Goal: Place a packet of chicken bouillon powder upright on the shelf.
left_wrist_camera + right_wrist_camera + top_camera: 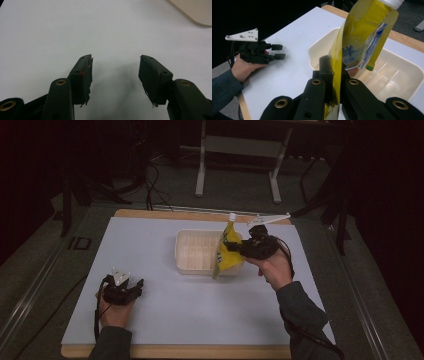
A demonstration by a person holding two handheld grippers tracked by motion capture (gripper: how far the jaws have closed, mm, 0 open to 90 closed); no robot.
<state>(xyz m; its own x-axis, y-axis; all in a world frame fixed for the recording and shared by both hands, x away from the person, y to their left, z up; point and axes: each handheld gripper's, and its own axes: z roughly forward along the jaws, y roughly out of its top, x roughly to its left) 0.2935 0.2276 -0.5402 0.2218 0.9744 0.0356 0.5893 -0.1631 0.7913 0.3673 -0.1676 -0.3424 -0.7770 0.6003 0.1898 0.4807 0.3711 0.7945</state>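
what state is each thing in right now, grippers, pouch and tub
left gripper: open, nothing between its jaws, low over the white table top
right gripper: shut on the yellow pouch
yellow pouch: capped, held upright by its edge, cap end up, above the tub
tub: upright on the table top, looks empty

Dim room, lit table [165, 315] in the middle

Table w/ white top and wood edge showing at front and back – the one bright spot. Grey carpet floor [40, 270] all round it. Behind the table: a pale metal stand [240, 150] w/ two legs, and black cables [150, 185] on the floor to the stand's left. Far bkgd is dark – no walls or windows made out.
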